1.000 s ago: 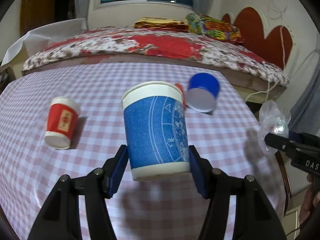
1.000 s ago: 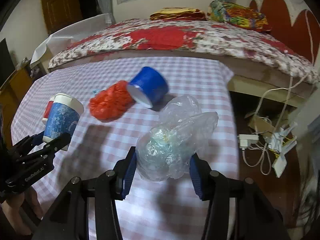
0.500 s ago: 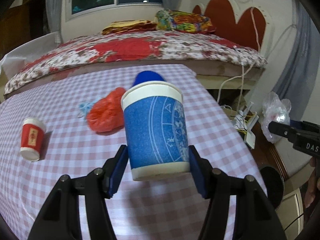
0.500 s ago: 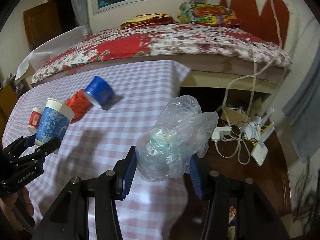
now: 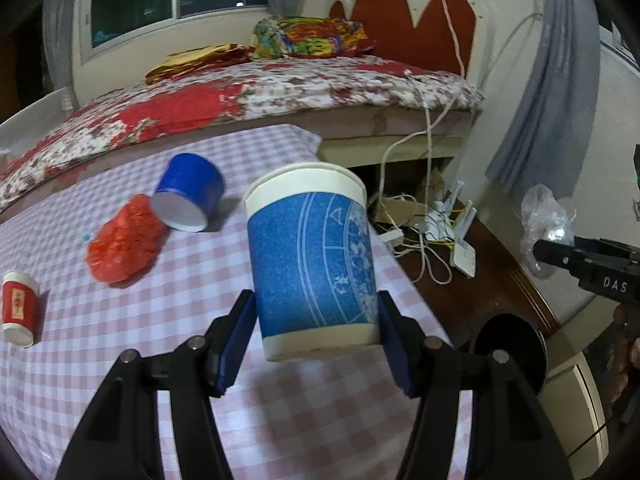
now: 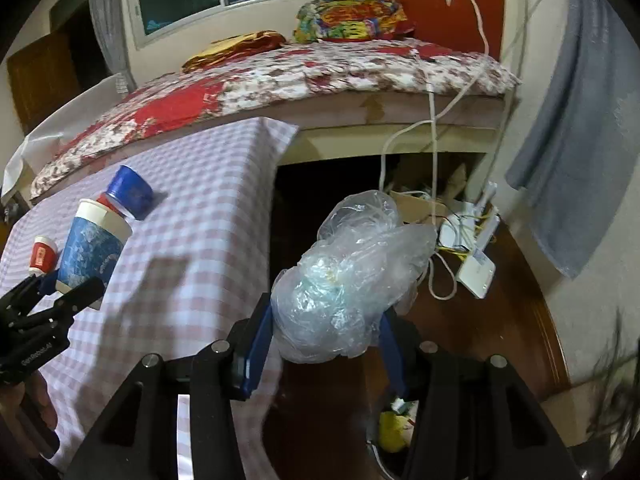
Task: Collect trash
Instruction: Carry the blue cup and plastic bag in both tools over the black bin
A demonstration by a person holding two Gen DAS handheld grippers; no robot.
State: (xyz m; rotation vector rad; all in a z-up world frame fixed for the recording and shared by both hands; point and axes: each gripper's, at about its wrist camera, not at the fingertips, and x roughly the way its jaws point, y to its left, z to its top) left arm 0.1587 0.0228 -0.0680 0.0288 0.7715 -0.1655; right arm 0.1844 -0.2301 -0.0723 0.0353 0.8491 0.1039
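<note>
The left gripper (image 5: 316, 336) clamped a blue paper cup (image 5: 312, 260) upright above the checked tablecloth (image 5: 120, 320), where a red bag (image 5: 126, 240) lay.

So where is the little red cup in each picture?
Left wrist view: the little red cup stands on the checked tablecloth at the far left edge, left of the crumpled red bag.
Right wrist view: it is small at the left edge, just left of the blue paper cup held by the left tool.
Shared landmark: the tipped-over blue cup on the cloth.
</note>
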